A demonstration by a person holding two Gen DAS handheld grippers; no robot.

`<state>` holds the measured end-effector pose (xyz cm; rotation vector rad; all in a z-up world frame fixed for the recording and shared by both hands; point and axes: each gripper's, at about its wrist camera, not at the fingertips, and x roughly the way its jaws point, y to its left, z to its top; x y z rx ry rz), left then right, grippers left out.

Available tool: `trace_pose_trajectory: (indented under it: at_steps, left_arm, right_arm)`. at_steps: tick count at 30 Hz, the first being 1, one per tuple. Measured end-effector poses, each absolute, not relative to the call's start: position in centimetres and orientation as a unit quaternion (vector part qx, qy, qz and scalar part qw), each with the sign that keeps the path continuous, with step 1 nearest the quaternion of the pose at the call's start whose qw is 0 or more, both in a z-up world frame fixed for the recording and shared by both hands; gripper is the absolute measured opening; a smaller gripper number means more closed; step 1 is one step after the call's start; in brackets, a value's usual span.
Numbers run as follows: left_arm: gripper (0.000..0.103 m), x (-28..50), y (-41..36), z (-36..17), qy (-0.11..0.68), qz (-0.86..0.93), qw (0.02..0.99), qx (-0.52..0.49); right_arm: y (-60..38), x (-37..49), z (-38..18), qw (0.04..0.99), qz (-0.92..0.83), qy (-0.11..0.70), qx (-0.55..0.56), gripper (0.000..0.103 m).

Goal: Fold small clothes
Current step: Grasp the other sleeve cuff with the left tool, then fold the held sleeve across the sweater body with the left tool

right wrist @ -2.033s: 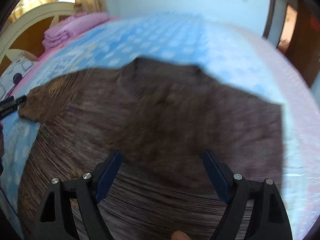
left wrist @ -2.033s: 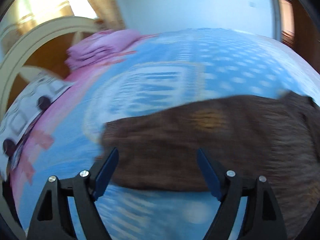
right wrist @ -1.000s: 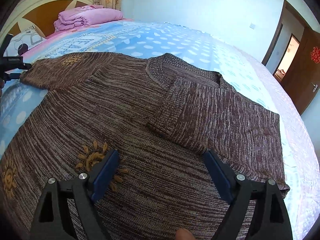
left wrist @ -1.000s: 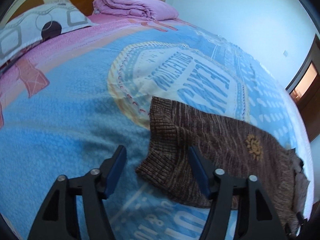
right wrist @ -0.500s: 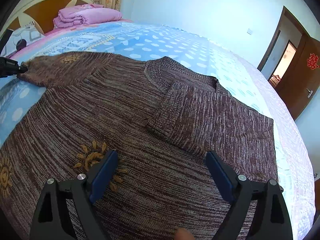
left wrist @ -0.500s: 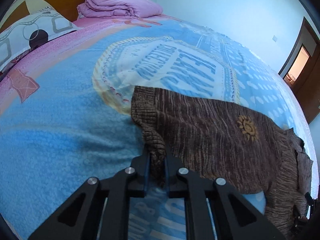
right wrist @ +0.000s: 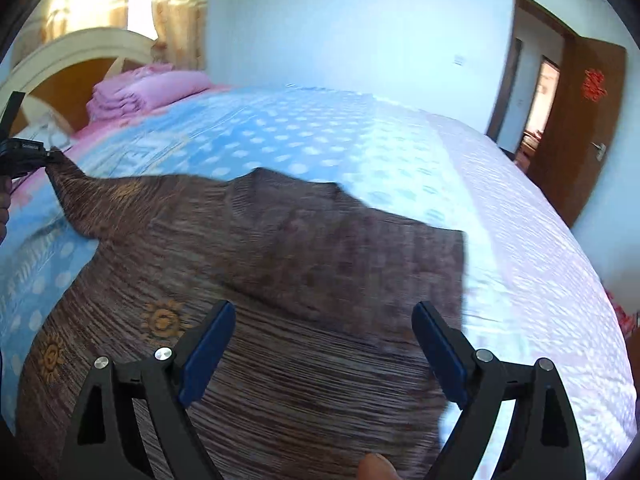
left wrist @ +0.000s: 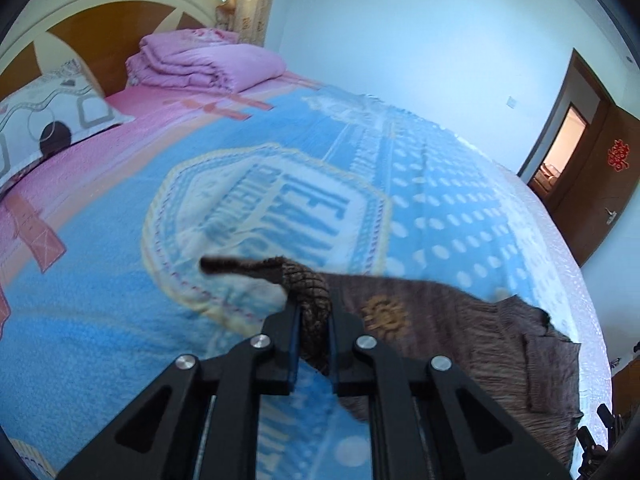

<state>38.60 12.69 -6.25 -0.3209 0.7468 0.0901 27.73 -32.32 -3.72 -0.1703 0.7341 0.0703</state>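
Note:
A brown knitted sweater point(right wrist: 280, 280) with small orange sun motifs lies spread on the blue bedspread point(right wrist: 304, 136). Its right sleeve is folded over the body. My left gripper point(left wrist: 313, 312) is shut on the ribbed cuff point(left wrist: 308, 288) of the left sleeve and holds it lifted off the bed; the sleeve point(left wrist: 440, 328) stretches away to the right. In the right wrist view that gripper point(right wrist: 24, 152) shows at the far left with the sleeve point(right wrist: 100, 204) pulled taut. My right gripper point(right wrist: 320, 344) is open and empty above the sweater's body.
A folded pink quilt point(left wrist: 200, 64) and a patterned pillow point(left wrist: 48, 120) lie by the headboard point(left wrist: 80, 32). A brown door point(right wrist: 580, 128) stands open at the right. The bed's pale pink edge point(right wrist: 540, 280) runs to the right of the sweater.
My left gripper has shut on the sleeve cuff and lifted it off the bed. My right gripper has risen a little and stays open.

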Motion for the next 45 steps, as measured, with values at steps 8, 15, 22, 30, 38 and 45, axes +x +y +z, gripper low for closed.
trace_pose_trajectory:
  at_steps: [8, 15, 22, 30, 38, 45]
  left_arm:
    - [0.012, 39.4, 6.1, -3.2, 0.349, -0.008, 0.926, -0.146]
    - [0.012, 39.8, -1.6, -1.4, 0.338, -0.061, 0.931, -0.122]
    - [0.012, 39.2, -10.2, -2.9, 0.349, -0.104, 0.928, -0.076]
    - [0.02, 38.2, -18.3, -9.0, 0.379, -0.103, 0.92, 0.012]
    - [0.054, 33.1, -17.6, -8.7, 0.336, -0.129, 0.929, 0.086]
    - [0.072, 37.2, -6.7, -10.7, 0.33, 0.066, 0.928, 0.162]
  right_arm:
    - [-36.5, 25.2, -4.3, 0.928, 0.01, 0.367, -0.061, 0.09]
    - [-37.7, 23.1, -5.1, 0.927, 0.012, 0.372, -0.052, 0.09]
    - [-37.9, 22.4, -6.3, 0.926, 0.018, 0.375, -0.035, 0.09]
    - [-38.6, 22.1, -7.8, 0.924, 0.015, 0.382, -0.019, 0.09]
    - [-39.6, 21.7, -7.9, 0.933, 0.0, 0.361, -0.005, 0.09]
    - [-35.8, 23.6, -5.7, 0.926, 0.029, 0.375, -0.025, 0.09]
